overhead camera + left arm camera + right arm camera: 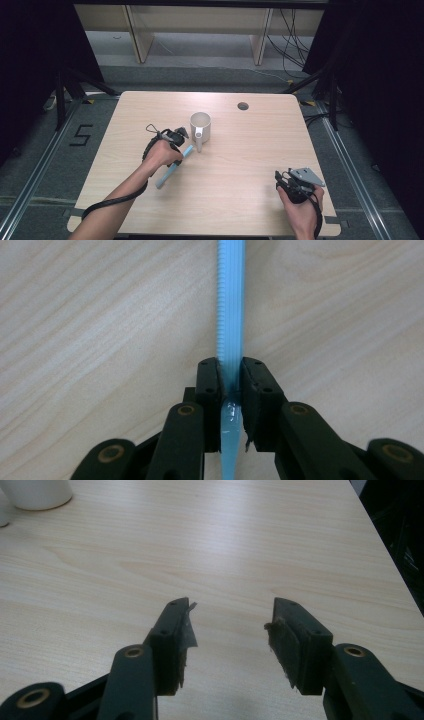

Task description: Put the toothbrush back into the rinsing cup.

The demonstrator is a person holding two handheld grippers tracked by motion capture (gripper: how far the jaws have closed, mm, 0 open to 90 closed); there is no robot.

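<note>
In the high view my left hand (161, 154) covers the upper stretch of the blue straw (172, 167), so the grip itself is hard to make out there; the straw's lower end pokes out toward me and a short tip shows just beside the white mug (200, 128). In the left gripper view the straw (230, 315) runs straight up out of the frame, its far end cut off, and its near end passes below the picture's edge. My left claw (230, 377) is closed on it, both pads pressed against its sides, with the straw lying along the middle line between the jaws above the tabletop (100, 330). My right claw (230, 625) stands wide apart with nothing between its jaws, low over the bare tabletop near the right corner, well apart from the straw. The mug (35, 492) is cropped at the top of the right gripper view.
</note>
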